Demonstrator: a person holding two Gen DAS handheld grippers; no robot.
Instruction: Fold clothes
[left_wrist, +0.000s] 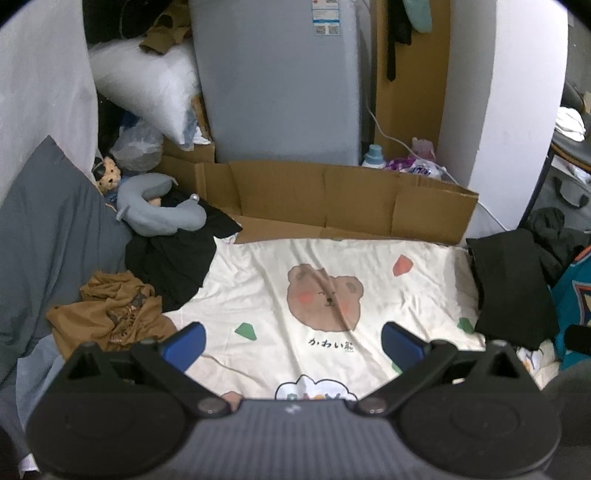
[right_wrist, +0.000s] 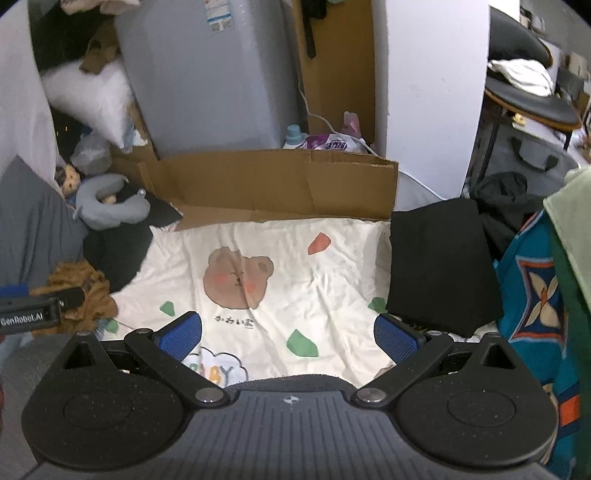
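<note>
A cream sheet (left_wrist: 280, 258) (right_wrist: 295, 254) with a bear print covers the bed. A crumpled brown garment (left_wrist: 110, 314) (right_wrist: 83, 291) lies at its left edge, with a loose black garment (left_wrist: 173, 262) (right_wrist: 114, 254) behind it. A folded black garment (left_wrist: 513, 288) (right_wrist: 439, 258) rests at the right edge. My left gripper (left_wrist: 293, 345) hovers open over the sheet, nothing between its blue pads. My right gripper (right_wrist: 288, 338) is also open and empty, its right finger close to the folded black garment. The left gripper's body (right_wrist: 33, 310) shows at the far left of the right wrist view.
A flattened cardboard box (left_wrist: 332, 199) (right_wrist: 273, 184) stands behind the bed, in front of a grey appliance (left_wrist: 277, 81). A grey neck pillow (left_wrist: 159, 210), a doll and a white pillow (left_wrist: 147, 85) sit at the back left. Teal patterned cloth (right_wrist: 535, 295) lies right.
</note>
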